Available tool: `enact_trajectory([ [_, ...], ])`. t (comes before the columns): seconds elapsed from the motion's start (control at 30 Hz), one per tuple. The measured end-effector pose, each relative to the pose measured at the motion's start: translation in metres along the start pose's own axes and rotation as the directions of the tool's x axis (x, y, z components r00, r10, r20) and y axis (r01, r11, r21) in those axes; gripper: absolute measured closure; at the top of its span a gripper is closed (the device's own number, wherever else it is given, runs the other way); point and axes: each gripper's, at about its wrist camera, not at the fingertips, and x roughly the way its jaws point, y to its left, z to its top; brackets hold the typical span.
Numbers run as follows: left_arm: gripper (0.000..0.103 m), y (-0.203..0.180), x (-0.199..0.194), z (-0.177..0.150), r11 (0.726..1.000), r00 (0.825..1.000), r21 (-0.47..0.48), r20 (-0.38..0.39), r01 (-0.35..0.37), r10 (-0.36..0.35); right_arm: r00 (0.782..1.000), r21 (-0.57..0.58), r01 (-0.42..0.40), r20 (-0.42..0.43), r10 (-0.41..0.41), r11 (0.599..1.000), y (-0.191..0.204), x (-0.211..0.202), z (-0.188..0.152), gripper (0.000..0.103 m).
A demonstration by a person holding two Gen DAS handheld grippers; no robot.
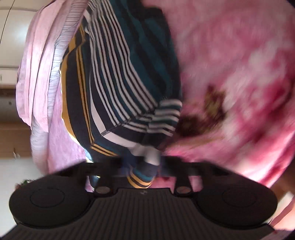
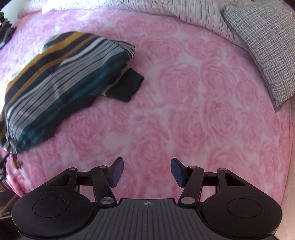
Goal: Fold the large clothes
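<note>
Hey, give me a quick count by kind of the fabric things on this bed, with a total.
Striped garment: 1
Black folded piece sticking out from under it: 1
Pink rose blanket: 1
Checked pillow: 1
Pinstriped sheet: 1
Total: 5

It is a bedroom at home: a bed with a pink rose blanket point(image 2: 184, 92) and a checked pillow point(image 2: 263, 49) at two o'clock.

The left gripper point(image 1: 142, 171) is clamped tight, while the right gripper point(image 2: 145, 172) points steeply down, fingers spread.
</note>
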Motion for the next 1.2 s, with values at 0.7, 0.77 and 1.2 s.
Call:
enact_trajectory([
  [0.7, 0.098, 0.266, 0.039, -0.096, 0.653, 0.979, -0.730, -0.178, -0.201, 0.102, 0.891, -0.743, 0.295, 0.441, 0.108, 0.601, 0.139, 0.086, 0.043, 0.049],
  [0.77, 0.098, 0.263, 0.045, -0.093, 0.660, 0.980, -0.726, -0.176, -0.193, 0.094, 0.898, -0.773, 0.317, 0.431, 0.087, 0.549, 0.150, 0.103, 0.044, 0.049],
  [1.2, 0.098, 0.263, 0.064, -0.096, 0.633, 0.986, -0.758, -0.160, -0.158, 0.054, 0.875, -0.760, 0.268, 0.449, 0.180, 0.593, 0.148, 0.107, 0.075, 0.096],
])
